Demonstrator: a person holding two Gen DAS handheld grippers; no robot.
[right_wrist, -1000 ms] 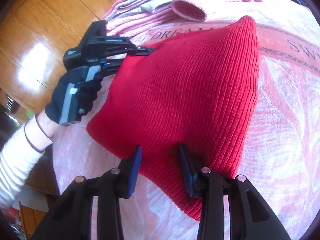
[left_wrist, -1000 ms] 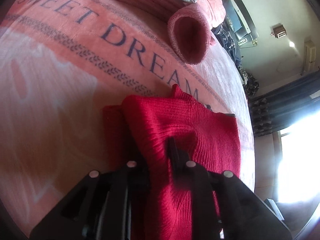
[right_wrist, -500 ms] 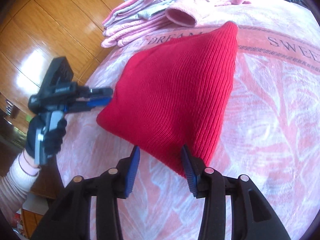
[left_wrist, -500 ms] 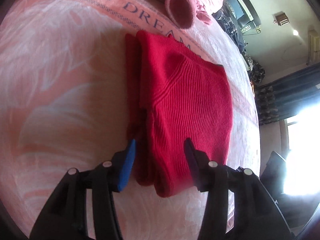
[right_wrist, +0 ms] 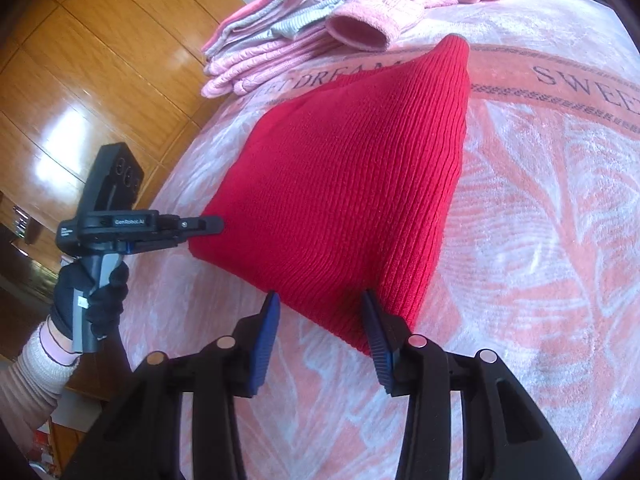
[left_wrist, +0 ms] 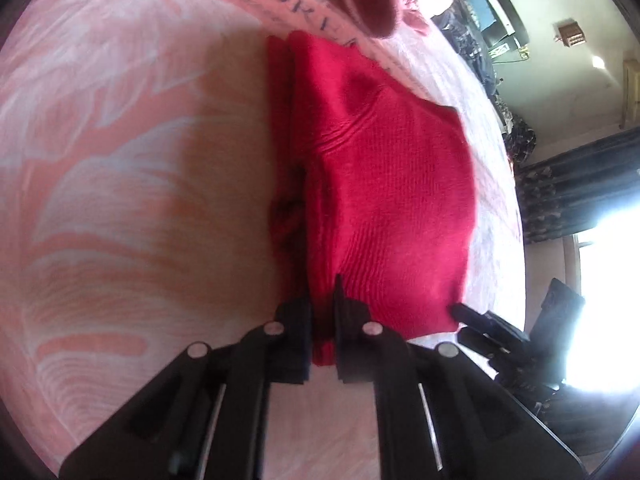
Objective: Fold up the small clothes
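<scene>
Folded red sweater flat on pink blanket, left gripper clamped on its near corner, right gripper spread wide at its edge, pink clothes stacked behind.

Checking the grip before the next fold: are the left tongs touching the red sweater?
Touching. The left wrist view shows the left tongs closed on the near edge of the red sweater, with fabric pinched between them.

Pink fleece blanket with pale leaf pattern, printed "SWEET DREAM" along a darker band. Wood-panelled wall behind, glossy, catching light. Dark curtains beside a bright window. Small fixture mounted on pale wall.
</scene>
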